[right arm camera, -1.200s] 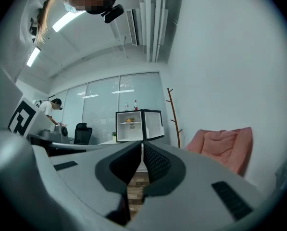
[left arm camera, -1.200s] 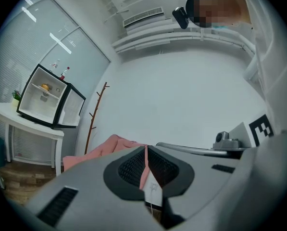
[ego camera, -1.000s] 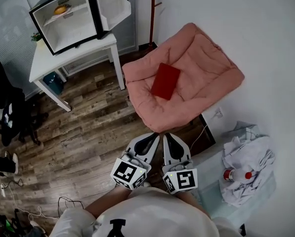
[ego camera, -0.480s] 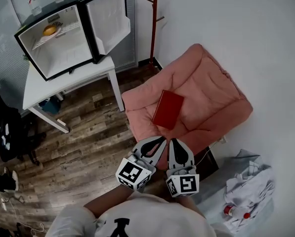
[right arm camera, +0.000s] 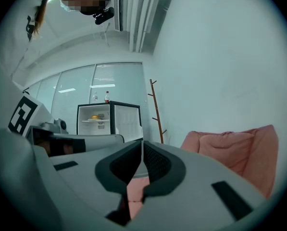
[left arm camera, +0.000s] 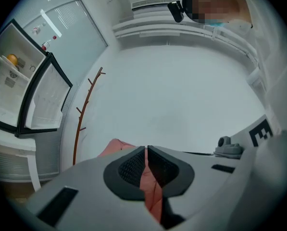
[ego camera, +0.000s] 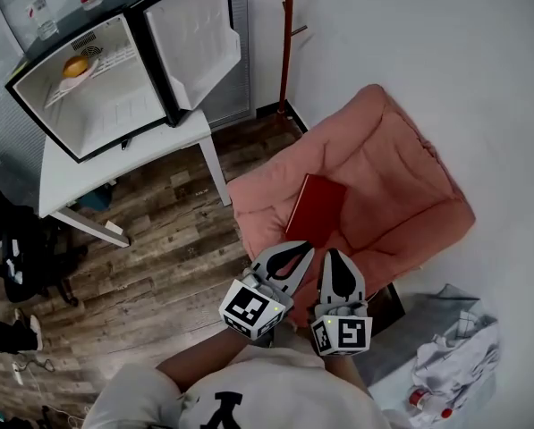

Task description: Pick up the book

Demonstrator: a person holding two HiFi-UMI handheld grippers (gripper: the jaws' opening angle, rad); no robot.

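Note:
A dark red book (ego camera: 317, 208) lies flat on a pink cushioned chair (ego camera: 392, 186) in the head view. My left gripper (ego camera: 304, 248) and right gripper (ego camera: 334, 256) are side by side just short of the chair's near edge, both shut and empty, pointing level toward the book. In the left gripper view my left gripper (left arm camera: 146, 149) shows the pink cushion (left arm camera: 115, 146) past its closed jaws. From the right gripper view, my right gripper (right arm camera: 142, 142) has the chair (right arm camera: 234, 148) to its right. The book is hidden in both gripper views.
A small fridge (ego camera: 114, 70) with its door open stands on a white table (ego camera: 97, 168) at upper left. A wooden coat stand (ego camera: 286, 43) rises by the wall. Crumpled cloth and a bottle (ego camera: 445, 374) lie at lower right. A black chair (ego camera: 25, 248) is at left.
Both grippers have moved forward together, closer to the chair and the book. The book now sits nearer the jaws in the head view. Both stayed shut.

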